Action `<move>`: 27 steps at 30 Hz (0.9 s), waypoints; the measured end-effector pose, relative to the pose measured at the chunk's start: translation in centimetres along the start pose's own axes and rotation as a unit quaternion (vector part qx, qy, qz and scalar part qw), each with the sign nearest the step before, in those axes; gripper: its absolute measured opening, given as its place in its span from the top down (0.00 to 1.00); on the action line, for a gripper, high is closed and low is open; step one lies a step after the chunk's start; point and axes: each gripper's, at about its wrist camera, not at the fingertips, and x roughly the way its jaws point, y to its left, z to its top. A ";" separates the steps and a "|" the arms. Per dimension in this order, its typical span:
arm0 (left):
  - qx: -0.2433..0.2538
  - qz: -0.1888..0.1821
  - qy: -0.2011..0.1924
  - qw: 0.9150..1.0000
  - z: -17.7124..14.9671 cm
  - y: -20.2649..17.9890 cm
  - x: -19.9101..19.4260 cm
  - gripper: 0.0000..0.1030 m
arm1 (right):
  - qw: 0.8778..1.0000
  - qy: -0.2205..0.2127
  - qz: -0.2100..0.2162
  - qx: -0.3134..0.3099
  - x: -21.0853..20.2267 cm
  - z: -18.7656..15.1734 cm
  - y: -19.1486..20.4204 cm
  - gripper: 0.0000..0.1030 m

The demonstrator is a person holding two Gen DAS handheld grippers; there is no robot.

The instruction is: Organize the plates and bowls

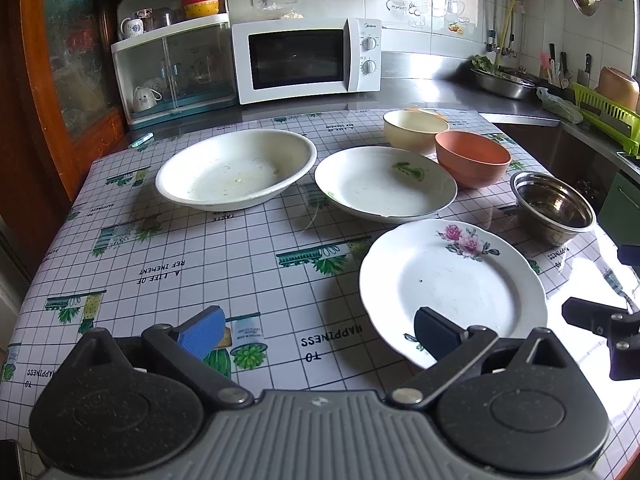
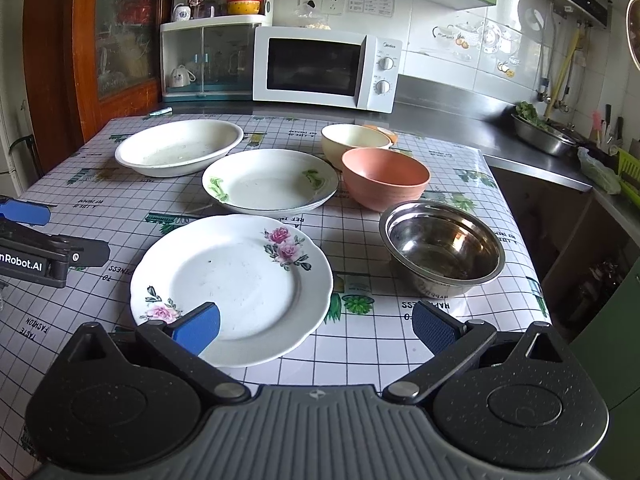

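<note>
A white plate with pink roses (image 1: 452, 284) (image 2: 232, 288) lies nearest on the checked tablecloth. Behind it are a white plate with green marks (image 1: 384, 184) (image 2: 270, 182) and a deep white dish (image 1: 236, 168) (image 2: 178, 146). A cream bowl (image 1: 414, 130) (image 2: 354, 142), an orange bowl (image 1: 472, 158) (image 2: 384, 176) and a steel bowl (image 1: 554, 206) (image 2: 442, 246) stand to the right. My left gripper (image 1: 316, 334) is open and empty, its right finger over the rose plate's near rim. My right gripper (image 2: 316, 326) is open and empty, its left finger over the same plate.
A white microwave (image 1: 306, 58) (image 2: 326, 68) and a glass-door cabinet (image 1: 176, 68) stand at the back. A steel counter with a basin of greens (image 1: 502, 80) (image 2: 544, 132) and a green rack (image 1: 608, 118) runs along the right. The table's right edge (image 2: 516, 220) drops off beside the steel bowl.
</note>
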 end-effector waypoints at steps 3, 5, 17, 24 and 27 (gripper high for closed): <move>0.003 0.001 0.001 1.000 0.1 0.0 0.2 0.02 | 1.000 0.000 -0.001 -0.001 0.2 0.1 0.0 0.00; 0.003 0.001 0.000 1.000 0.2 -0.1 0.3 0.02 | 1.000 -0.001 -0.001 0.001 0.4 0.2 -0.1 0.00; 0.014 0.007 -0.001 1.000 1.0 -0.3 1.0 0.04 | 1.000 0.002 0.000 -0.005 1.5 0.9 -0.4 0.00; 0.018 0.008 0.000 1.000 1.8 -0.2 1.7 0.05 | 1.000 0.004 0.003 -0.013 2.4 1.7 -0.5 0.00; 0.017 0.008 0.000 1.000 2.3 0.1 2.2 0.05 | 1.000 0.005 0.005 -0.018 3.0 2.3 -0.5 0.00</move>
